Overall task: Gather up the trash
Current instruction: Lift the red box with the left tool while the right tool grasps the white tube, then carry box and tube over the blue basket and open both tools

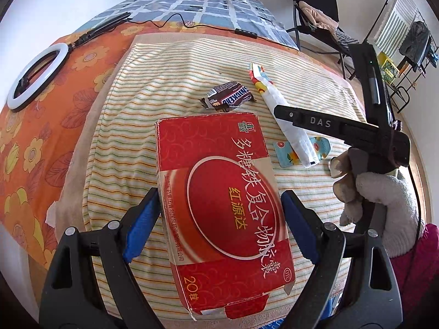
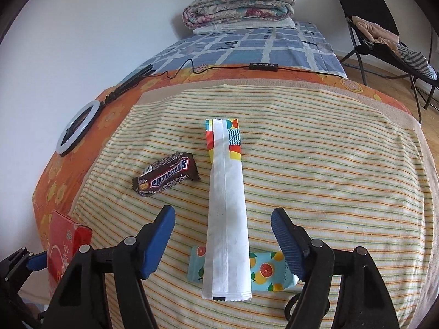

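**Left claw clamps red box, right claw spread over long white wrapper**

The left claw (image 1: 219, 205) reaches forward low over the bed, its blue pads (image 1: 142, 219) pressed against both long sides of a red carton (image 1: 219, 205) printed with Chinese characters; the carton runs lengthwise away from the camera, slightly tilted to the left at its far end. In the right wrist view the same carton (image 2: 65, 246) stands at the lower left edge, gripped by the left claw.

The right claw (image 2: 222, 230) hovers with its fingers spread wide, one on each side of a long white wrapper (image 2: 226, 219), touching neither edge. In the left wrist view a white-gloved hand (image 1: 384, 208) holds that tool's black body (image 1: 356, 134) at the right.

The long white wrapper lies flat, its long axis pointing straight away from the right claw, its colourful patterned end farthest. Its near end lies across a pale blue fruit-print packet (image 2: 269, 271) that runs crosswise beneath it. A Snickers wrapper (image 2: 167, 175) lies apart to the left, angled up to the right.

Everything rests on a striped towel (image 2: 329, 178) spread over an orange floral sheet (image 2: 55, 175) on a bed. A ring light (image 2: 75, 128) lies at the left, a folded quilt (image 2: 238, 2) at the head, and a black chair (image 2: 384, 27) with clothes stands at the right by the white wall.
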`<action>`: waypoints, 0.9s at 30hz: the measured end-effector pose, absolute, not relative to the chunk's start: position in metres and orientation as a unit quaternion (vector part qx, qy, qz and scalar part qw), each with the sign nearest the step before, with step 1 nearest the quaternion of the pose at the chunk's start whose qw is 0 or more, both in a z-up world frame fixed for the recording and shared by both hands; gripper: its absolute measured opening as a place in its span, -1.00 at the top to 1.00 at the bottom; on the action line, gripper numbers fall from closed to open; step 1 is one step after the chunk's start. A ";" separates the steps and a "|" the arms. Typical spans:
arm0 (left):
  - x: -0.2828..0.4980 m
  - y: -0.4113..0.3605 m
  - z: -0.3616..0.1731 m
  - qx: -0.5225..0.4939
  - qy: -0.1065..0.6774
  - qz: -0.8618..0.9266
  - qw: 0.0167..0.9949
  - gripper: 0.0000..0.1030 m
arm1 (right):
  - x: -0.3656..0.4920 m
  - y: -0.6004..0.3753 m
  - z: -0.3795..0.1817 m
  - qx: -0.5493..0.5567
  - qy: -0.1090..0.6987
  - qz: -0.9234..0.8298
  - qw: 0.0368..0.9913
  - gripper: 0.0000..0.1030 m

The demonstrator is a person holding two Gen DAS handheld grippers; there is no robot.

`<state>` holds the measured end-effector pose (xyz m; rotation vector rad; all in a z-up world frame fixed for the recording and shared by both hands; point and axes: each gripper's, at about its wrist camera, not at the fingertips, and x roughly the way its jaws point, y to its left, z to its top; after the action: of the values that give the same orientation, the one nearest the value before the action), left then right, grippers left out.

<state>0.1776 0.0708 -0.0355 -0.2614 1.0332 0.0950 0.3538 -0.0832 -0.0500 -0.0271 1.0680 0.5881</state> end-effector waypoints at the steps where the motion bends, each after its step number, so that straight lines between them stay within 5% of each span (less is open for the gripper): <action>1: 0.178 0.071 -0.036 -0.125 0.493 0.045 0.860 -0.74 | 0.358 -0.081 -0.056 -0.013 0.508 0.274 0.817 -0.27; 6: 0.179 0.075 -0.036 -0.127 0.494 0.043 0.859 -0.74 | 0.365 -0.070 -0.073 -0.035 0.506 0.260 0.822 0.07; 7: 0.180 0.075 -0.036 -0.128 0.494 0.043 0.859 -0.74 | 0.366 -0.069 -0.073 -0.040 0.505 0.259 0.822 0.40; 10: 0.177 0.075 -0.033 -0.130 0.491 0.040 0.861 -0.74 | 0.369 -0.072 -0.069 -0.023 0.508 0.262 0.820 0.83; 27: 0.101 0.047 -0.014 -0.108 0.482 0.009 0.870 -0.74 | 0.259 -0.117 0.023 0.032 0.454 0.329 0.827 0.87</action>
<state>0.1006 0.0466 -0.0145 -0.2261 1.0072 0.0183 0.2594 -0.1169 0.0231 0.0682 0.9654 0.6997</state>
